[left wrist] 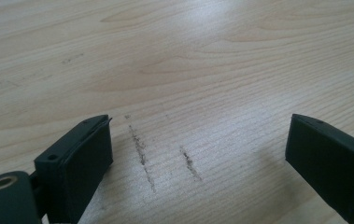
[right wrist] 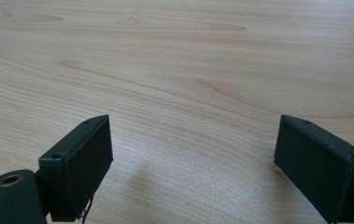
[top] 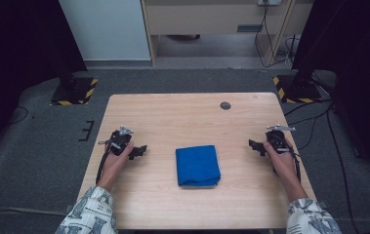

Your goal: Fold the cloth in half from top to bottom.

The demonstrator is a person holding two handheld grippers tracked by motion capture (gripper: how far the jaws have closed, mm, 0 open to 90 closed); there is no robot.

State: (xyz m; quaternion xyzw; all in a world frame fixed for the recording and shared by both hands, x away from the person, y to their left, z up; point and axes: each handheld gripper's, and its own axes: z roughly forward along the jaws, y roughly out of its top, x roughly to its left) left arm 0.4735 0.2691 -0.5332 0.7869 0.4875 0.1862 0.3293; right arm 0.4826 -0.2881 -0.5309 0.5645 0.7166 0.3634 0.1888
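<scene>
The left gripper point(left wrist: 198, 158) has its jaws spread wide with nothing between them; in its own view they frame bare wood crossed by two short dark scuff marks point(left wrist: 142, 151). The right gripper point(right wrist: 193, 158) is likewise released and gaping, holding nothing, its jaws low over plain wood grain. In the high view the left gripper point(top: 137, 151) rests on the table point(top: 173, 109) near the left edge, jaws turned inward, and the right gripper point(top: 256, 145) sits near the right edge, also turned inward; each is held in a hand. Between them, well apart from both, lies a blue cloth point(top: 197, 165), folded into a neat, flat, roughly rectangular pad. It sits at the middle of the table, somewhat toward the person. Its long axis runs from the person toward the far edge, tilted slightly, and the near edge looks rounded and bulkier than the far one.
</scene>
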